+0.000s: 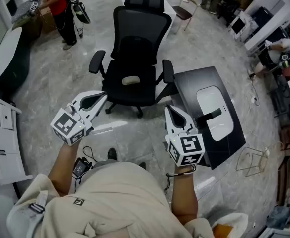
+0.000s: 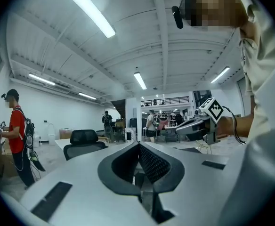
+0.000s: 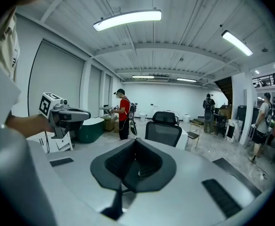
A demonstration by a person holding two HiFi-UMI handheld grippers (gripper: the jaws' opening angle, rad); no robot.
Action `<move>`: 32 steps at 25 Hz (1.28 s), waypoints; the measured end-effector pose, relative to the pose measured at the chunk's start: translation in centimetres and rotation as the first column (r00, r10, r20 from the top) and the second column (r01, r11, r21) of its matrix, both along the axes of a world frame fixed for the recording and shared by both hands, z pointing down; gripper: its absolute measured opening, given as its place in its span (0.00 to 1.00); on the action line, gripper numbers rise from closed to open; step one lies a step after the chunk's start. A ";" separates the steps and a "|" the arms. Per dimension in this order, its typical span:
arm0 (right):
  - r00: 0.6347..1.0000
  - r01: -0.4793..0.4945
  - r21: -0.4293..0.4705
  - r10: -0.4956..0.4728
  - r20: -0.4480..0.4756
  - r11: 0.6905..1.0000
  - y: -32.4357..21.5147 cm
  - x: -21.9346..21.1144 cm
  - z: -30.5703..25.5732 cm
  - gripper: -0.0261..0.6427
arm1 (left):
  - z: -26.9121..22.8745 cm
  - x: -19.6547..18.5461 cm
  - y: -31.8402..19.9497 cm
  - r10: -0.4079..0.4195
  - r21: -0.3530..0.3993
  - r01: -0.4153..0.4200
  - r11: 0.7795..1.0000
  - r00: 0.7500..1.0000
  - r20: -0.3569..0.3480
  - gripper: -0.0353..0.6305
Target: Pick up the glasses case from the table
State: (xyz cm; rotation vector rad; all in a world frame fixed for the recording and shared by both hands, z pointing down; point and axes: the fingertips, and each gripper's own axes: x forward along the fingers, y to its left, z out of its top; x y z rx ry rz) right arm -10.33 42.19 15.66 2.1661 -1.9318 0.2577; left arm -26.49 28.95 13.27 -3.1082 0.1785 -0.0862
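A small black table (image 1: 194, 81) stands at the right of the head view. A white rounded shape (image 1: 219, 105) lies on it, with a dark oblong thing (image 1: 209, 116) across it; I cannot tell whether that is the glasses case. My right gripper (image 1: 169, 107) is shut and empty, held in the air just left of that table. My left gripper (image 1: 104, 95) is also shut and empty, over the floor by the chair. The left gripper view shows its jaws (image 2: 138, 145) together and the right gripper (image 2: 198, 124) beyond. The right gripper view shows its own closed jaws (image 3: 135, 140) and the left gripper (image 3: 64, 114).
A black office chair (image 1: 135, 58) stands straight ahead between the grippers. A person in a red top (image 1: 60, 9) stands at the far left. White cabinets (image 1: 1, 133) line the left side. A wire stool (image 1: 254, 160) sits right of the table.
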 end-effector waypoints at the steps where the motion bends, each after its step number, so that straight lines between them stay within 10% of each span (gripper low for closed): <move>1: 1.000 -0.004 0.004 0.004 0.004 1.000 -0.4 0.1 0.1 0.07 | 0.1 0.2 -0.4 0.007 -0.004 -0.007 1.000 1.000 0.000 0.08; 20: 0.995 -0.084 -0.037 0.086 0.057 0.996 -7.1 2.1 3.5 0.08 | 4.1 4.4 -7.4 0.118 -0.077 -0.117 0.990 0.993 0.009 0.08; 32: 0.988 0.111 -0.029 -0.107 0.111 0.993 -14.2 9.0 4.7 0.08 | 4.5 9.4 -10.5 -0.043 -0.057 0.046 0.997 0.997 0.062 0.08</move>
